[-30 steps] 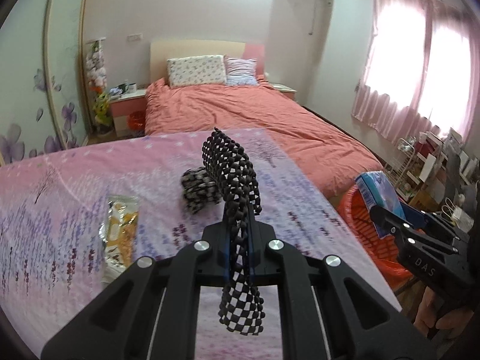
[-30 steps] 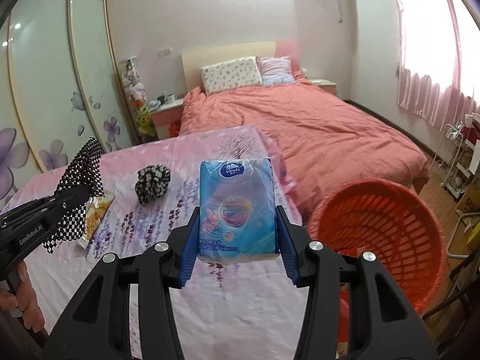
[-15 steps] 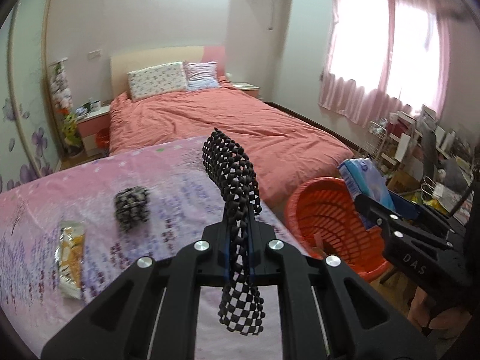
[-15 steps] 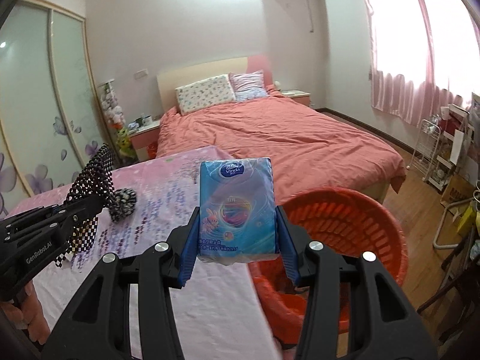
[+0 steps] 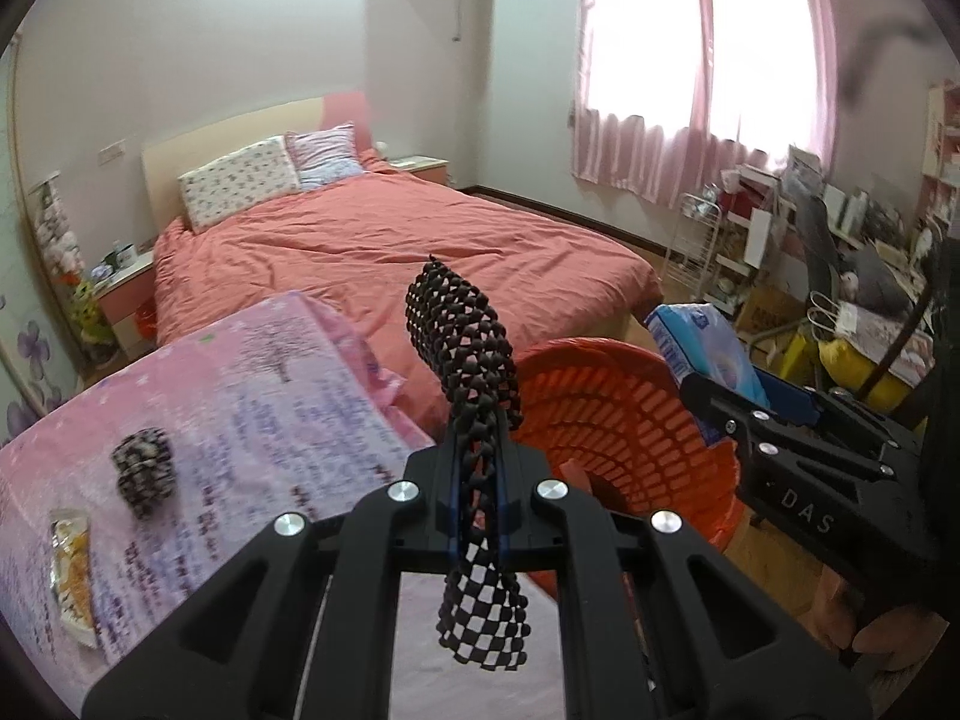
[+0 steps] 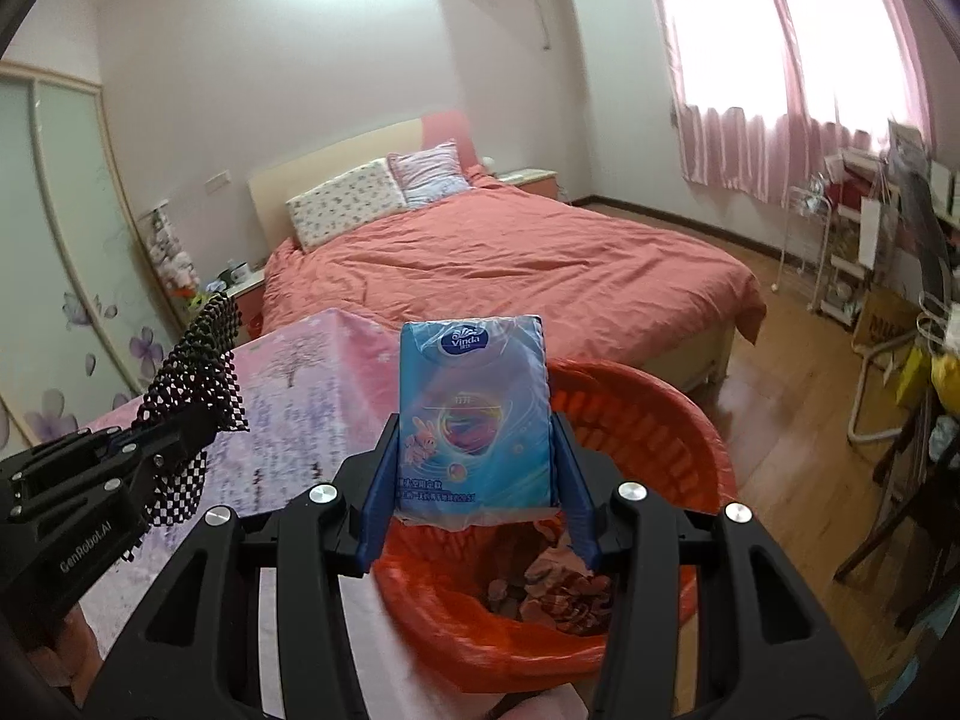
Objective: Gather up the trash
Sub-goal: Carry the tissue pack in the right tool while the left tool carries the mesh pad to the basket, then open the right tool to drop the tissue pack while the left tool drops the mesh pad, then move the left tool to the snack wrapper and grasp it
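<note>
Both hands have swung from the table [image 5: 252,396] to the orange basket [image 6: 678,420], now beneath the right gripper [image 6: 474,450], fingers clamped on a blue tissue pack [image 6: 474,414]. The left gripper [image 5: 477,468] pinches black mesh netting [image 5: 462,348] nearby; both drops look imminent.

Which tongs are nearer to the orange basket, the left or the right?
Right. The right tongs, holding the blue tissue pack, hang over the orange basket. The left tongs, holding black mesh, are beside it, above the pink table.
</note>
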`<action>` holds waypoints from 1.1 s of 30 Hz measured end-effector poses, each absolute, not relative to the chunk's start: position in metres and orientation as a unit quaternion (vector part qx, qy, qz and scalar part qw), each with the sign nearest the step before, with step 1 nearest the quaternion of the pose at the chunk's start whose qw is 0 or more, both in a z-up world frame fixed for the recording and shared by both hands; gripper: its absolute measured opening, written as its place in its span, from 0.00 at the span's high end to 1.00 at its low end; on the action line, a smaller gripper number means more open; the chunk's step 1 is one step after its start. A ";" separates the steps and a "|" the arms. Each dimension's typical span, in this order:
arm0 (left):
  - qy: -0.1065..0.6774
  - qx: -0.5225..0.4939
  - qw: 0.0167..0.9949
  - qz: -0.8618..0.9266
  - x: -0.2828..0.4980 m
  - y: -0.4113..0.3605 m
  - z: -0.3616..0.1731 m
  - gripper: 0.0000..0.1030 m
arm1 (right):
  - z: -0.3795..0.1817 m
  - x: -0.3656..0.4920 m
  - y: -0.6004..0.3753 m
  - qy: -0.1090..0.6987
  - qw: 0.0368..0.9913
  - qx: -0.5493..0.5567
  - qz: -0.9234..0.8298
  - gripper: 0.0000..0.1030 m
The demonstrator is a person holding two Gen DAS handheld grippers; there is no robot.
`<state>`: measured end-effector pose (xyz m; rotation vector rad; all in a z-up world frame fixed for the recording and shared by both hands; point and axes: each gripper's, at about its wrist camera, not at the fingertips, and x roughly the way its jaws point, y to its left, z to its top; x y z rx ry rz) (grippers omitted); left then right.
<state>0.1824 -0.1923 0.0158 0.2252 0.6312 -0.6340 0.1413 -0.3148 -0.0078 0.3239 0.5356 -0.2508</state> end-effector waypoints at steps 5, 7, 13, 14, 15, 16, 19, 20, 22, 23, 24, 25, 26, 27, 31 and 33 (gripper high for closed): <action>0.313 0.122 0.885 -0.324 0.185 -0.226 0.005 0.91 | -0.020 0.144 -0.337 0.268 0.936 0.186 -0.131 0.53; 0.320 0.123 0.879 -0.331 0.188 -0.237 -0.002 0.91 | -0.023 0.146 -0.341 0.270 0.934 0.194 -0.129 0.53; 0.347 0.119 0.866 -0.340 0.201 -0.261 -0.023 0.83 | -0.035 0.154 -0.358 0.273 0.929 0.225 -0.113 0.47; 0.350 0.119 0.865 -0.339 0.203 -0.263 -0.026 0.78 | -0.038 0.154 -0.361 0.274 0.928 0.225 -0.113 0.46; 0.354 0.119 0.866 -0.334 0.206 -0.264 -0.031 0.67 | -0.040 0.155 -0.364 0.275 0.928 0.224 -0.112 0.41; 0.355 0.119 0.867 -0.329 0.207 -0.266 -0.033 0.61 | -0.043 0.157 -0.365 0.278 0.928 0.224 -0.110 0.39; 0.363 0.123 0.867 -0.318 0.214 -0.264 -0.042 0.57 | -0.050 0.156 -0.369 0.285 0.924 0.229 -0.116 0.37; 0.365 0.125 0.868 -0.313 0.215 -0.262 -0.044 0.52 | -0.053 0.154 -0.372 0.287 0.922 0.232 -0.120 0.37; 0.365 0.129 0.873 -0.296 0.218 -0.255 -0.047 0.44 | -0.057 0.149 -0.373 0.290 0.919 0.236 -0.128 0.36; 0.364 0.129 0.877 -0.284 0.219 -0.249 -0.049 0.39 | -0.056 0.149 -0.373 0.291 0.918 0.235 -0.131 0.35; 0.364 0.129 0.880 -0.277 0.220 -0.245 -0.049 0.36 | -0.056 0.146 -0.372 0.291 0.918 0.230 -0.136 0.35; 0.363 0.129 0.884 -0.264 0.222 -0.238 -0.049 0.29 | -0.054 0.145 -0.370 0.292 0.919 0.224 -0.139 0.35; 0.363 0.131 0.887 -0.253 0.223 -0.232 -0.050 0.23 | -0.053 0.146 -0.369 0.293 0.920 0.218 -0.141 0.34; 0.361 0.133 0.892 -0.238 0.225 -0.225 -0.051 0.21 | -0.051 0.145 -0.365 0.294 0.922 0.209 -0.143 0.29; 0.363 0.140 0.905 -0.171 0.231 -0.187 -0.051 0.06 | -0.046 0.145 -0.349 0.294 0.928 0.183 -0.139 0.22; 0.368 0.140 0.909 -0.138 0.237 -0.164 -0.051 0.04 | -0.044 0.147 -0.338 0.299 0.930 0.169 -0.133 0.19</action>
